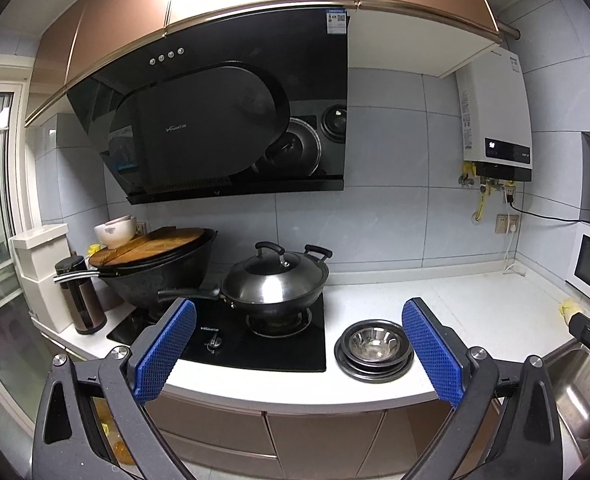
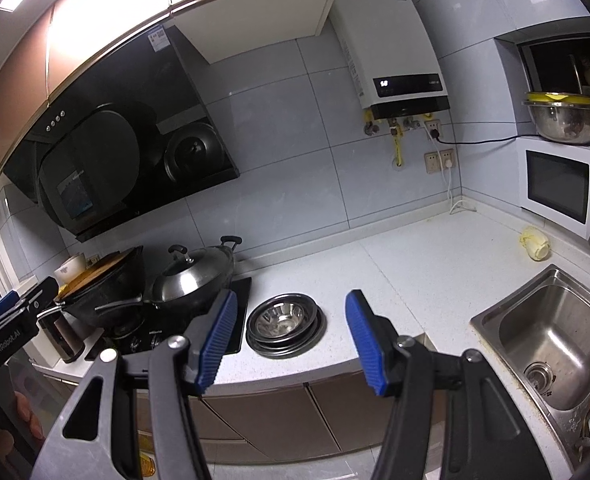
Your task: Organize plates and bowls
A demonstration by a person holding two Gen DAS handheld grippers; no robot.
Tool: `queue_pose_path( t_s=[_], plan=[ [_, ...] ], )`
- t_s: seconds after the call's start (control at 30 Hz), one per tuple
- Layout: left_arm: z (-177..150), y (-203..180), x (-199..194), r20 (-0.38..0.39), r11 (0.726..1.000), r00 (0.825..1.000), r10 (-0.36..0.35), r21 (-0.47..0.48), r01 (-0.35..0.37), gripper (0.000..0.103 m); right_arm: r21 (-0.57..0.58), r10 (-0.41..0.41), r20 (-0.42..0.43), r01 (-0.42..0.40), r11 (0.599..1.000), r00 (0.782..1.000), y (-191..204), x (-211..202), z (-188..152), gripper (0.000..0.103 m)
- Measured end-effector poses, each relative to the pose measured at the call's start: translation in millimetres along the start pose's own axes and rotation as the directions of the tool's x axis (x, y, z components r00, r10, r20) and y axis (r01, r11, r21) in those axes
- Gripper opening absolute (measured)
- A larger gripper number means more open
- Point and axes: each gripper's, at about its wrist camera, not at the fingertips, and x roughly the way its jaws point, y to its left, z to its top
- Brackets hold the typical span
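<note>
We log 1 stack of steel dishes (image 1: 373, 350) on the white countertop (image 1: 475, 312), just right of the black gas hob (image 1: 255, 344): a small steel bowl (image 1: 374, 342) nested on top of dark-rimmed plates, all upright. In the right wrist view the same stack (image 2: 283, 324) sits between hob and sink (image 2: 551, 344), near the counter's front edge. Our left gripper (image 1: 299, 354) is held off the counter's front edge w/ jaws spread wide, nothing between the blue pads (image 1: 167, 348); the stack shows in the gap, closer to the right-hand pad, no contact. Our right gripper (image 2: 291, 340) has jaws partly apart, also empty; the stack shows in its gap too, apart from both pads. On the hob: 1 lidded wok (image 1: 275, 280) on the right burner, handle pointing left; 1 large black wok (image 1: 163, 268) at left, covered w/ a round wooden board (image 1: 147, 244). Two pale ceramic bowls (image 1: 115, 230), nested, stand on the far left edge of that board. Further items: dark thermos jug (image 1: 81, 300) left of hob; range hood (image 1: 223, 120) above; wall water heater (image 1: 495, 116); microwave (image 2: 559, 188) at right w/ a steel mixing bowl (image 2: 563, 118) on top; yellowish crumpled item (image 2: 535, 244) on counter before the microwave, identity unclear.
</note>
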Motion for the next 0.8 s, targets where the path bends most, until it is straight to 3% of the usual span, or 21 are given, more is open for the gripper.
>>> queue_pose_path(
  t_s=[0.8],
  plan=[
    [-0.3,-7.0,-3.9,-0.013,1.000,0.999,0.030,0.005,-0.030,0.102,-0.013,0.001,-0.030,-0.002,1.000,1.000,-10.9,4.0,-6.0,0.055]
  ],
)
